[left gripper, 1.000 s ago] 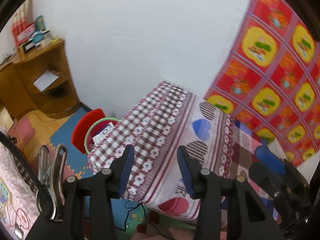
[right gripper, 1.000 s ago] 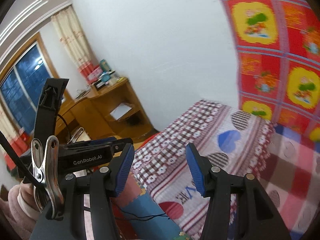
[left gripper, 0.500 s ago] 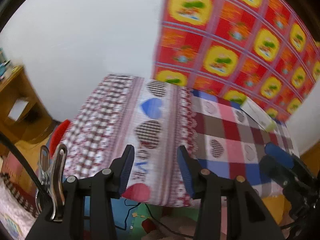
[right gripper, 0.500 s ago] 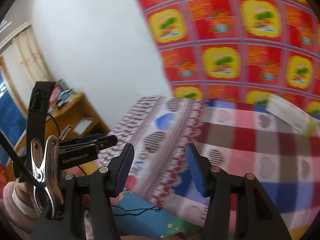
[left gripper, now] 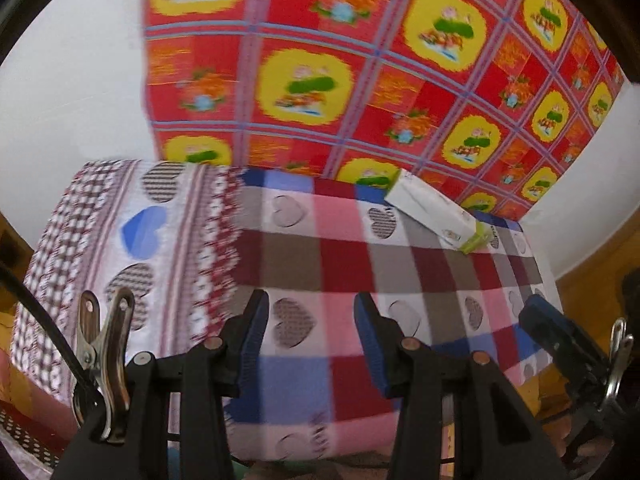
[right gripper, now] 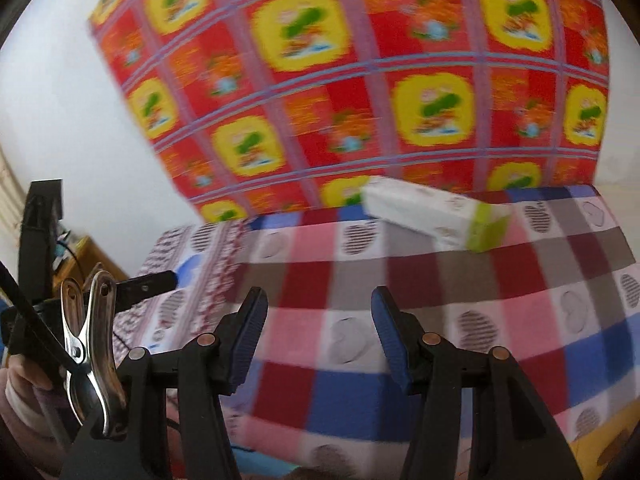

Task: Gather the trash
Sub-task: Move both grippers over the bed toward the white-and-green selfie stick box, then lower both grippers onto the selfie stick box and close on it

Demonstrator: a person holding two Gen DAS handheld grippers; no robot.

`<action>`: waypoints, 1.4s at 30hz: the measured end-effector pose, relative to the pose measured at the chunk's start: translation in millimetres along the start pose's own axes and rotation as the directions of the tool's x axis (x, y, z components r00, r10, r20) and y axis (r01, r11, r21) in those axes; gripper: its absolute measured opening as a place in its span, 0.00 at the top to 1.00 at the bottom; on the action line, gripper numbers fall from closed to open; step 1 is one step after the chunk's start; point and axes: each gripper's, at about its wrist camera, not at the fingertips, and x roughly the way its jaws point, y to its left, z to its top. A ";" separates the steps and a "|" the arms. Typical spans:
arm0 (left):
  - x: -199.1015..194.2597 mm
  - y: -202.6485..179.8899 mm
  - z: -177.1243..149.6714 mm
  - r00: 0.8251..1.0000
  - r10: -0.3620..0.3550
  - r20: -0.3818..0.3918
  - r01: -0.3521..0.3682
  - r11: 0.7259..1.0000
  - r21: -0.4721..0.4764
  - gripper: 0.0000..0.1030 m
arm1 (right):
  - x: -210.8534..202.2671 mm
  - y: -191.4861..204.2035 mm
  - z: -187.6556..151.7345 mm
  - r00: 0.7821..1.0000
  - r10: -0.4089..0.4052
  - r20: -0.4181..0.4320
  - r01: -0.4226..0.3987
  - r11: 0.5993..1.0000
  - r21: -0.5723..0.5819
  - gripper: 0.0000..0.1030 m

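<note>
One long white carton with a lime-green end lies flat at the far right of the checked heart-print tablecloth, touching the red-and-yellow patterned backdrop. White wall left. Left gripper and right gripper both half-open, holding nothing, near edge.

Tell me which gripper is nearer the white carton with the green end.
Right, by a little. The carton lies at the table's far edge, ahead and right of the open right gripper; from the open left gripper it sits farther right.
</note>
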 end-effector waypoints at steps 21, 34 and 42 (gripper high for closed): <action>88.0 -54.6 32.1 0.990 0.119 -0.078 -0.130 0.981 -0.146 0.55 | 163.7 -115.9 110.7 0.993 0.012 -0.114 -0.024 0.994 -0.105 0.46; 93.8 -40.0 29.6 0.977 0.182 -0.109 -0.200 0.961 -0.189 0.55 | 186.8 -89.6 77.7 0.968 0.123 -0.217 -0.167 0.967 -0.195 0.46; 107.2 -47.5 34.4 0.982 0.139 -0.130 -0.163 0.967 -0.198 0.55 | 159.5 -60.1 40.8 0.955 0.168 -0.243 -0.233 0.935 -0.267 0.46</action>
